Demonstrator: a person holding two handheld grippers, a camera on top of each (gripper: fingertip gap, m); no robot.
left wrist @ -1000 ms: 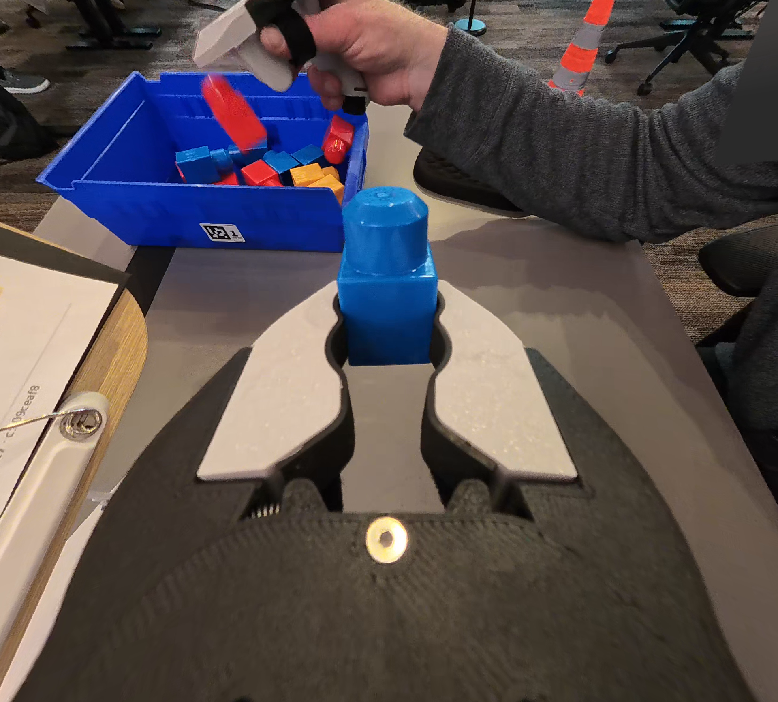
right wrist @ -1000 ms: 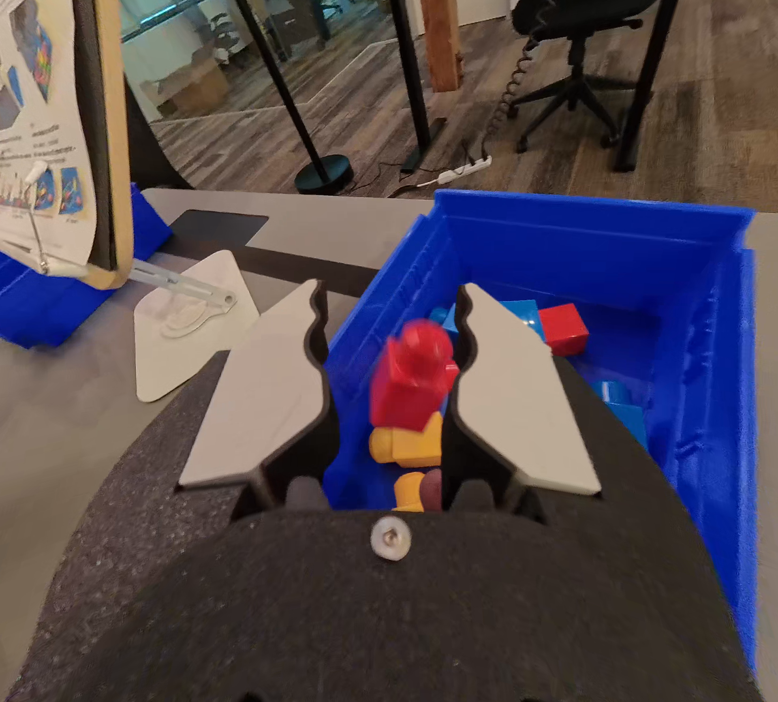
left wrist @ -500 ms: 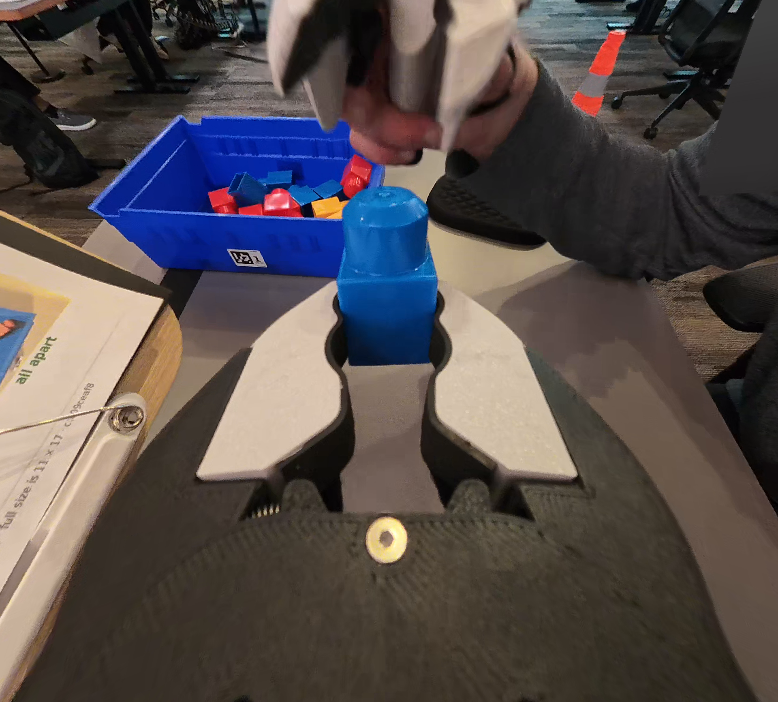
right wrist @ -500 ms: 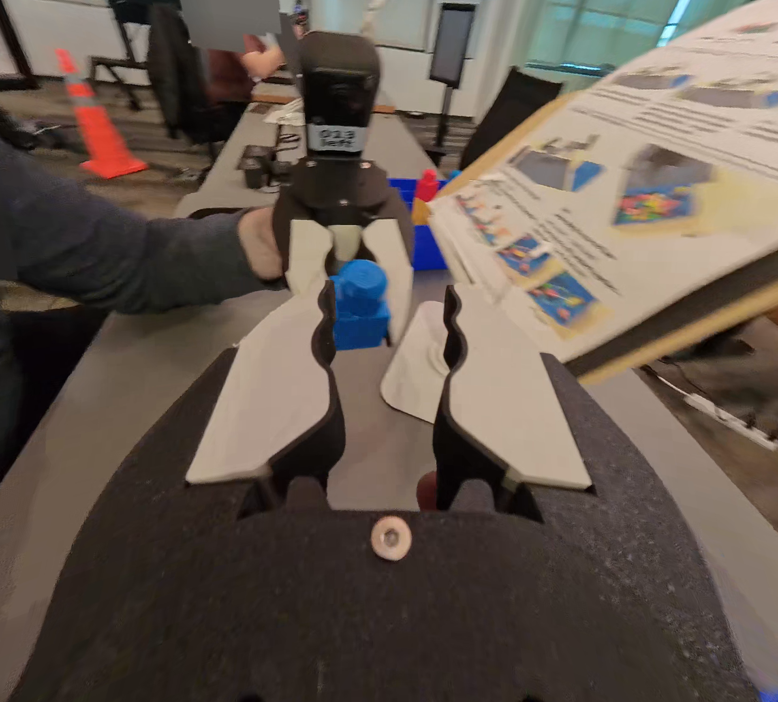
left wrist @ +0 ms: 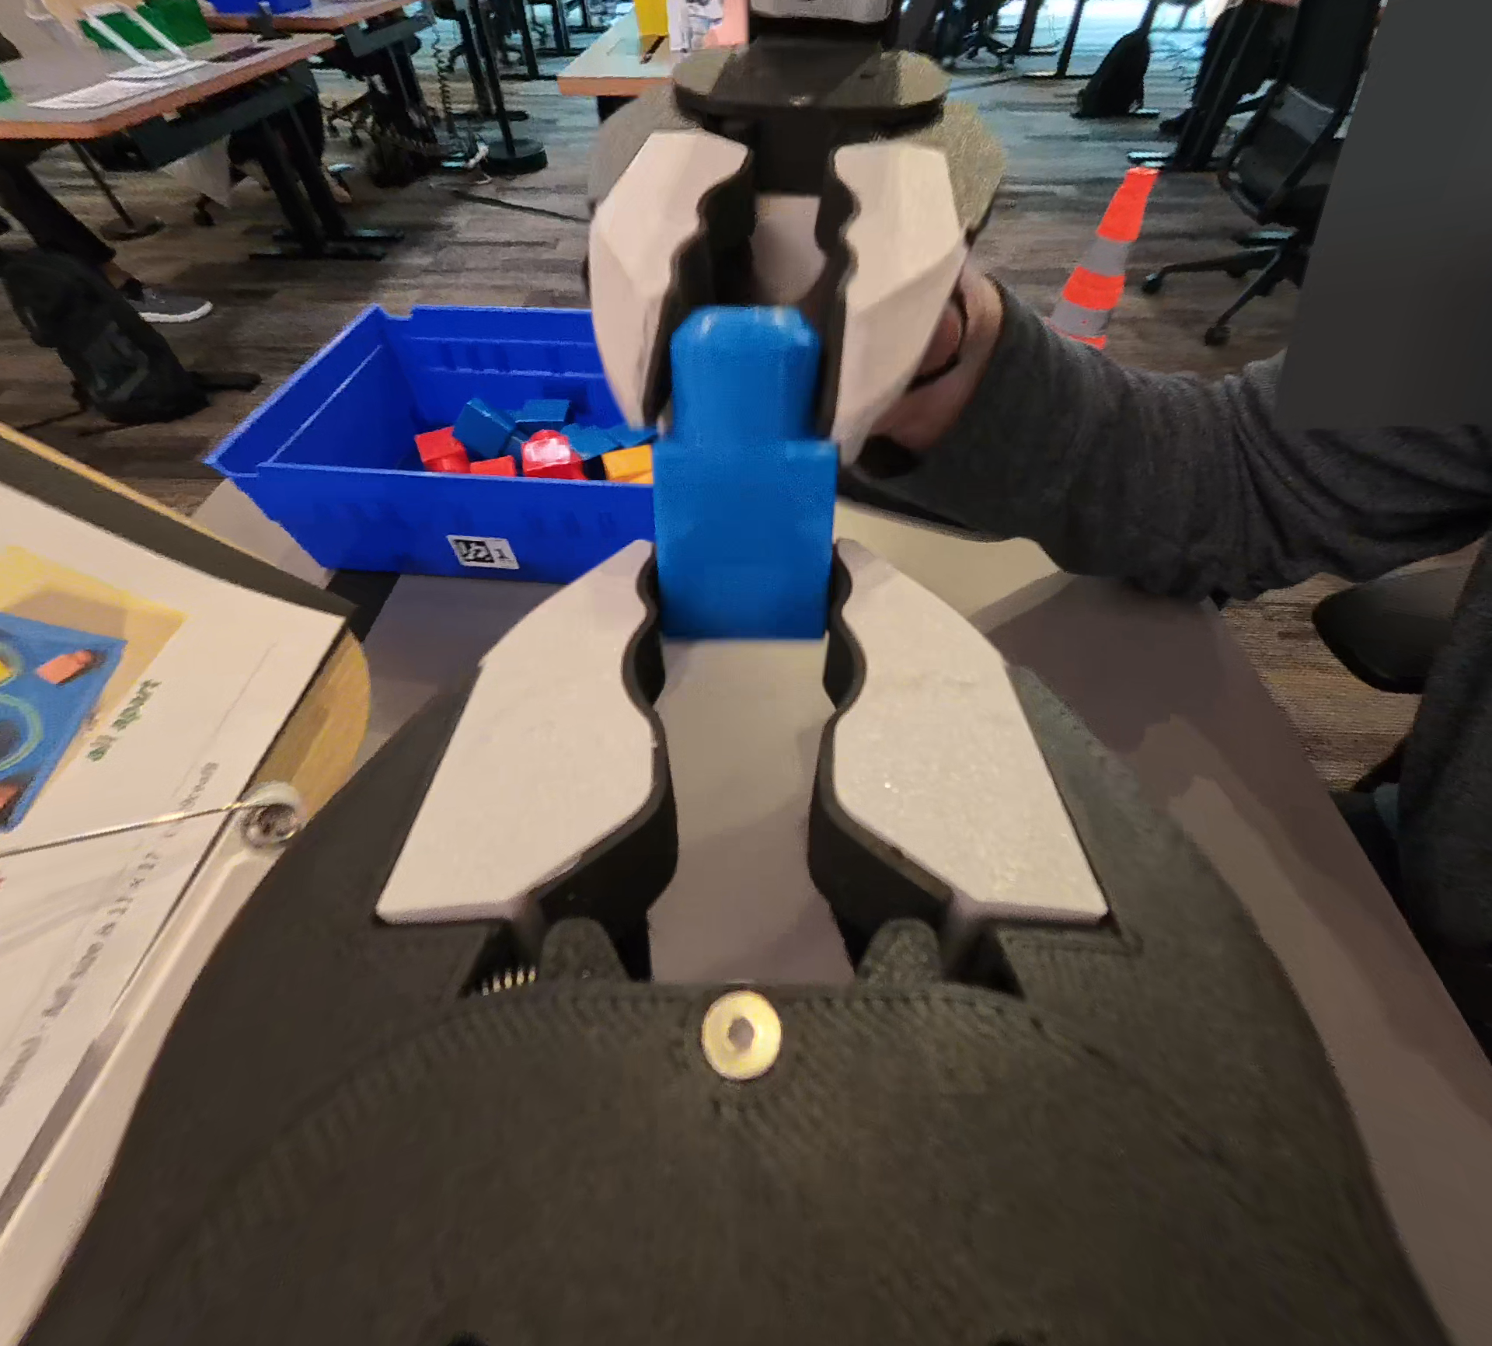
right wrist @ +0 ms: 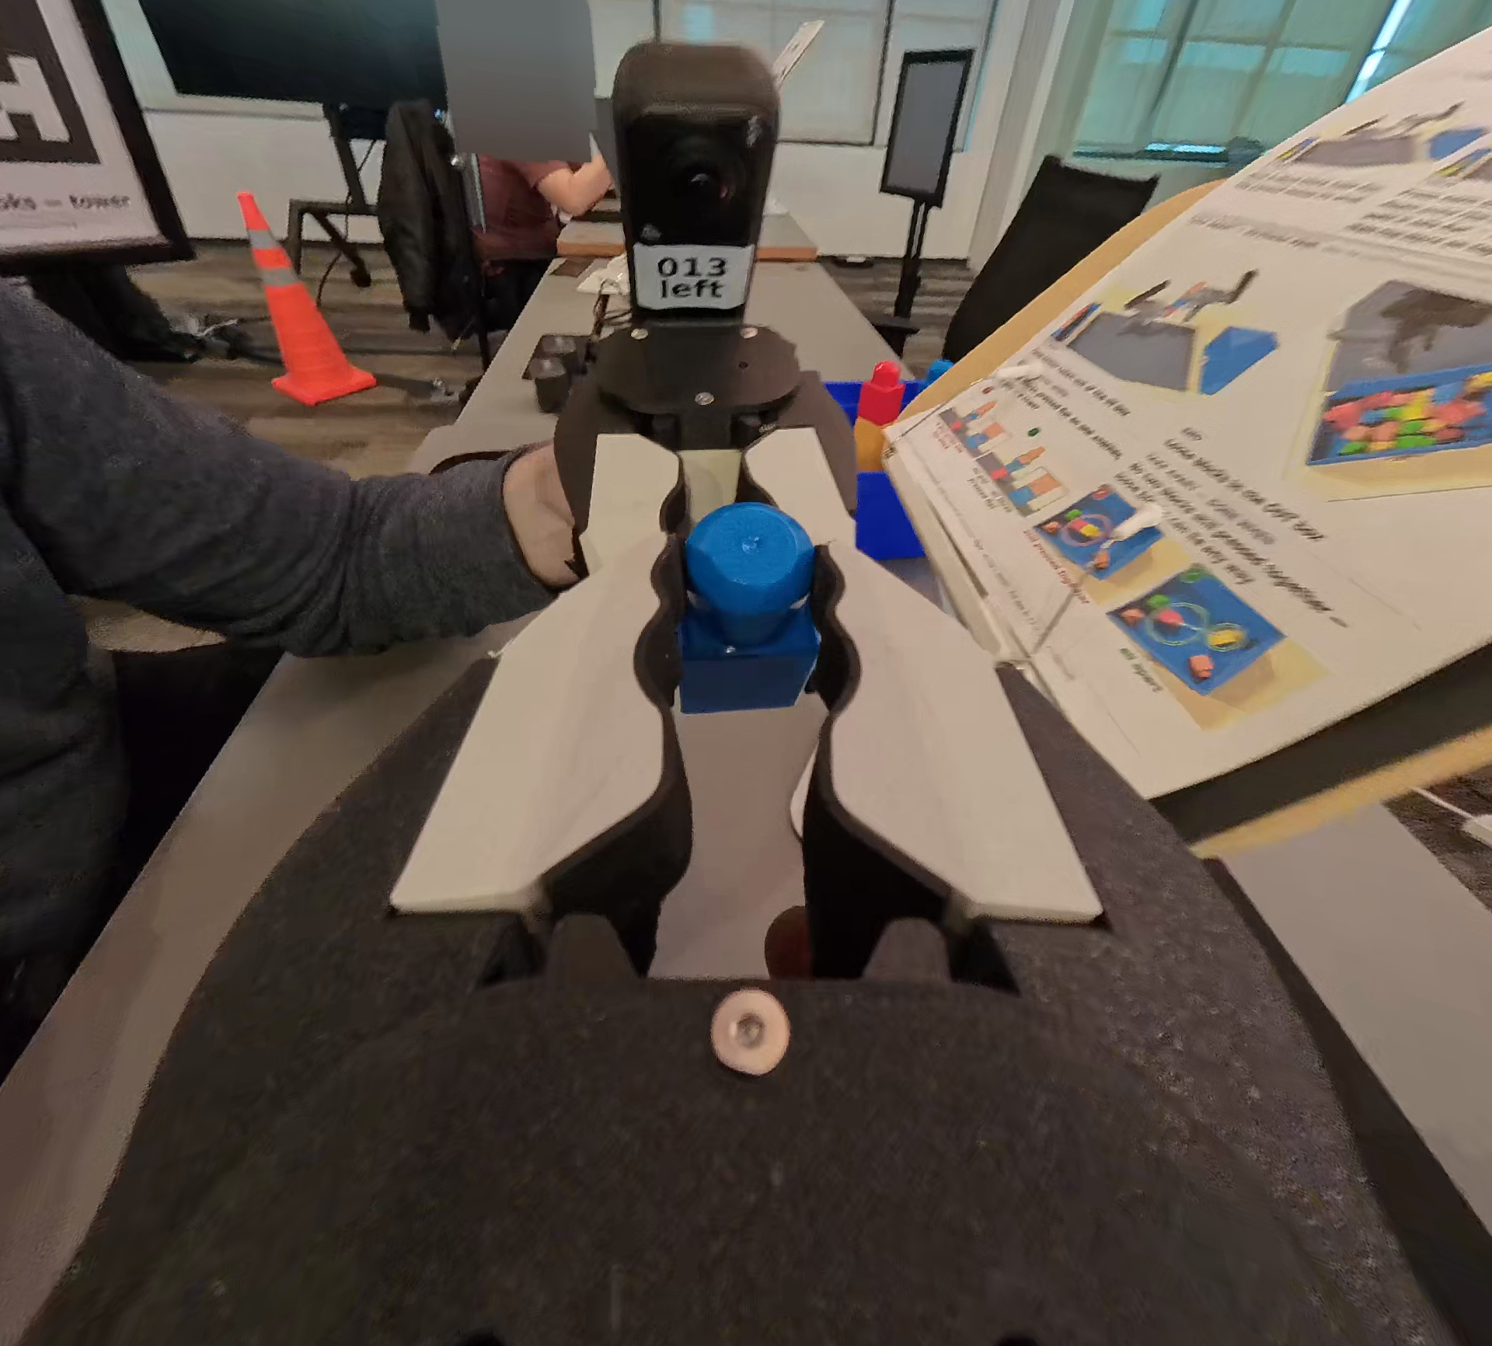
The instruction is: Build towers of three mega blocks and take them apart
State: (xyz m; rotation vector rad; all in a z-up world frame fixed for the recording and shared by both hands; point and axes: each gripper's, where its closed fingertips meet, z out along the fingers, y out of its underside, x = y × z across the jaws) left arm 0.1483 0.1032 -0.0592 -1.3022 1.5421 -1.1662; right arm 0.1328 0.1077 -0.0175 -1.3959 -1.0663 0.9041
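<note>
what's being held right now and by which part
The left hand-held gripper grips the blue block by its square base; the right hand-held gripper brackets its stud.

Grey table (left wrist: 1130,726), three things resting on it.
Blue block (left wrist: 743,540) upright mid-surface; blue bin (left wrist: 387,500) of loose blocks at far-left edge; tilted clipboard stand (right wrist: 1211,782) with printed sheet alongside.

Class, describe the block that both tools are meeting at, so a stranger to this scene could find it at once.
Start at the grey table, in front of the blue bin of loose blocks. There the left tool grips a blue block at its base, with the right tool around its stud. It alone stands outside the bin, upright.
</note>
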